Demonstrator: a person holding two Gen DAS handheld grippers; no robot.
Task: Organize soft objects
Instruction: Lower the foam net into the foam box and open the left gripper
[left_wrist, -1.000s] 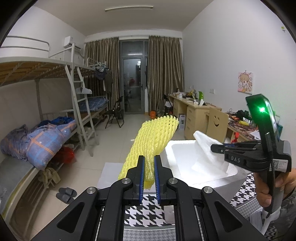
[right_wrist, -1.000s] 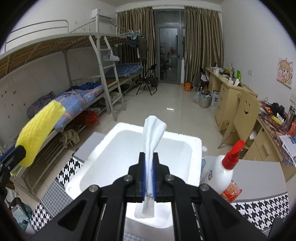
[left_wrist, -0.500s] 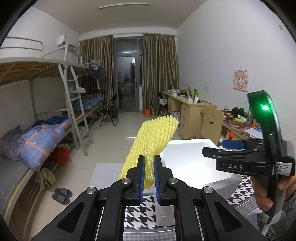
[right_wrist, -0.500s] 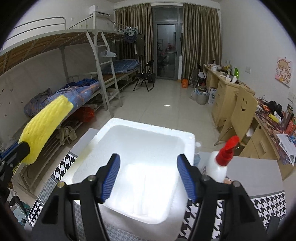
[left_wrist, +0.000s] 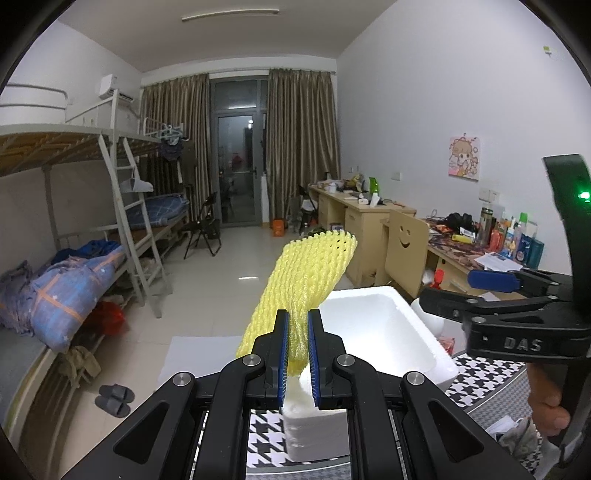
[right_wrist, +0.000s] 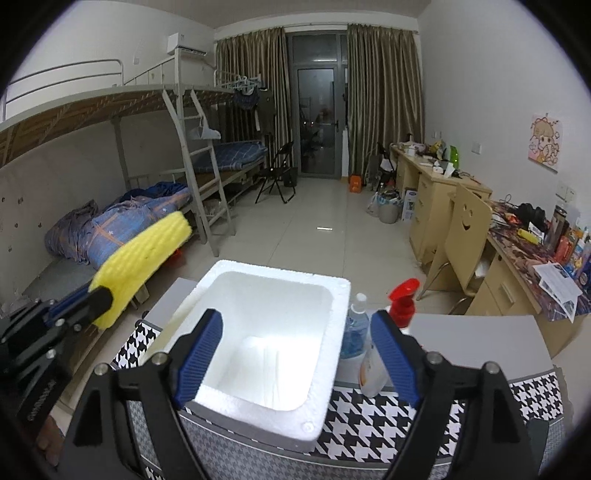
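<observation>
My left gripper (left_wrist: 297, 347) is shut on a yellow foam net sleeve (left_wrist: 306, 273), which stands up and leans right, above the near left corner of a white foam box (left_wrist: 413, 339). In the right wrist view the sleeve (right_wrist: 144, 266) hangs in the air left of the box (right_wrist: 325, 373). My right gripper (right_wrist: 295, 354) is wide open and empty above the box. A white foam sheet (right_wrist: 258, 369) lies flat on the box floor. The right gripper also shows in the left wrist view (left_wrist: 476, 295), right of the box.
The box stands on a houndstooth-patterned table (right_wrist: 406, 424). A white bottle with a red spray head (right_wrist: 388, 343) and a clear bottle of blue liquid (right_wrist: 354, 332) stand right of the box. A bunk bed (left_wrist: 74, 258) is left, desks (left_wrist: 369, 221) right.
My right gripper opened and let the white foam sheet drop into the box, then pulled back. My left gripper still holds the yellow sleeve and has shifted closer to the box.
</observation>
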